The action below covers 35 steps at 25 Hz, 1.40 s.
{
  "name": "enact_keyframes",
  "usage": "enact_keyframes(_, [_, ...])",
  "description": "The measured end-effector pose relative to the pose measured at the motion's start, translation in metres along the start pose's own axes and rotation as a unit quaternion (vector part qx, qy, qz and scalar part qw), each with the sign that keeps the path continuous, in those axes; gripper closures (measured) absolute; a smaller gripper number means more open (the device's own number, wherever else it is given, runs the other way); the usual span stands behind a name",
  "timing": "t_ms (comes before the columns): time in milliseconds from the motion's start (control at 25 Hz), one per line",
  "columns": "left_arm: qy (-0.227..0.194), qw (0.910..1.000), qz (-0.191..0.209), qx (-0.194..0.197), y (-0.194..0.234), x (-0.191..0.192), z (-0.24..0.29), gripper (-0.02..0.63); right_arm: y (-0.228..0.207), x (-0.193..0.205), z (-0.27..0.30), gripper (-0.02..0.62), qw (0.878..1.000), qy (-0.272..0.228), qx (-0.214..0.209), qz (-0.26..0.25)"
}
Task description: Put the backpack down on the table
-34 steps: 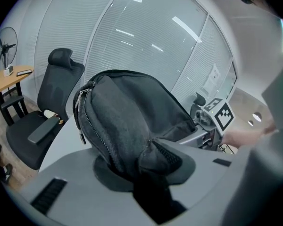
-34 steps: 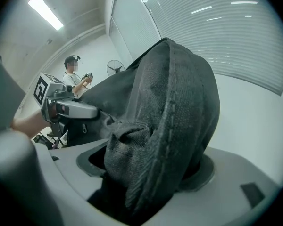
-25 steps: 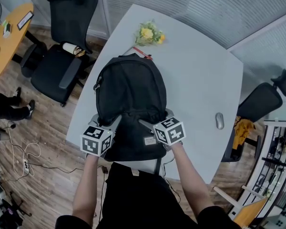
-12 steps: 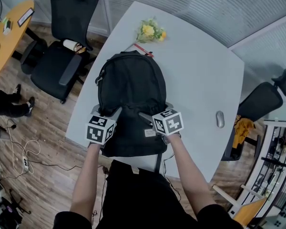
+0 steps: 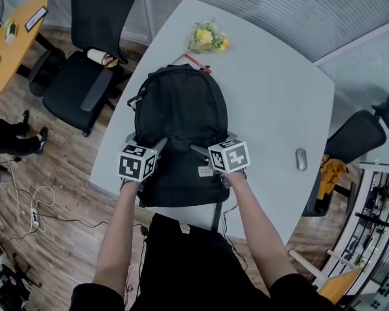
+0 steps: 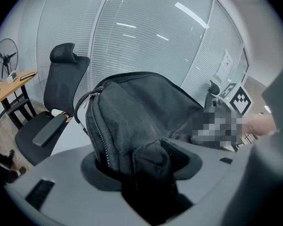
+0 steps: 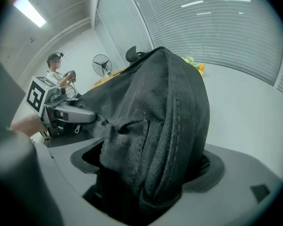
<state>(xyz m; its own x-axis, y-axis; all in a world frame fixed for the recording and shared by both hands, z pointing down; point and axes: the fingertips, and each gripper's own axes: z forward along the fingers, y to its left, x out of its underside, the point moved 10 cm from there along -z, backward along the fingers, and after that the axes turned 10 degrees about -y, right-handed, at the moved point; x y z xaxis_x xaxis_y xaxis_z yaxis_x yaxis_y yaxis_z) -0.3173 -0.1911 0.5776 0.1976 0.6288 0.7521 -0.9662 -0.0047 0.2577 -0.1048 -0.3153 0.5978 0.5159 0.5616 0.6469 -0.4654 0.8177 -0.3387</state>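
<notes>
Both your left tongs (image 5: 159, 144) and right tongs (image 5: 196, 151) have just been opening and stand loose around backpack (image 5: 178, 109) fabric. It lies on the counter (image 5: 272, 109), long axis running from you toward the flowers (image 5: 207, 39), rounded end far. Your tongs hide its middle. It sits lower than a second ago.

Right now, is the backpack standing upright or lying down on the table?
Lying down: the backpack shows its whole broad face to the head view from above, spread along the white table.
</notes>
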Motion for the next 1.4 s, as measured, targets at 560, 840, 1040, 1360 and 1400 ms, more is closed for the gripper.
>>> enact_keyframes(560, [0.019, 0.9996, -0.012, -0.02, 0.011, 0.005, 0.014, 0.325, -0.007, 0.0, 0.012, 0.09, 1.0, 0.009, 0.013, 0.004])
enact_keyframes(840, [0.025, 0.9993, -0.014, -0.025, 0.014, 0.009, 0.02, 0.311, -0.01, -0.002, 0.014, 0.087, 1.0, 0.012, 0.018, 0.002])
enact_keyframes(1040, [0.016, 0.9989, -0.004, -0.044, 0.009, 0.012, 0.01, 0.301, -0.007, 0.0, 0.012, 0.083, 1.0, 0.007, 0.013, -0.001])
enact_keyframes(1360, [0.005, 0.9973, -0.029, -0.068, 0.0, 0.023, -0.019, 0.251, 0.005, 0.003, -0.012, 0.072, 1.0, 0.003, 0.016, -0.021])
enact_keyframes(1400, [0.006, 0.9969, -0.027, -0.073, -0.002, 0.024, -0.023, 0.247, 0.005, 0.003, -0.016, 0.083, 1.0, 0.001, 0.02, -0.024])
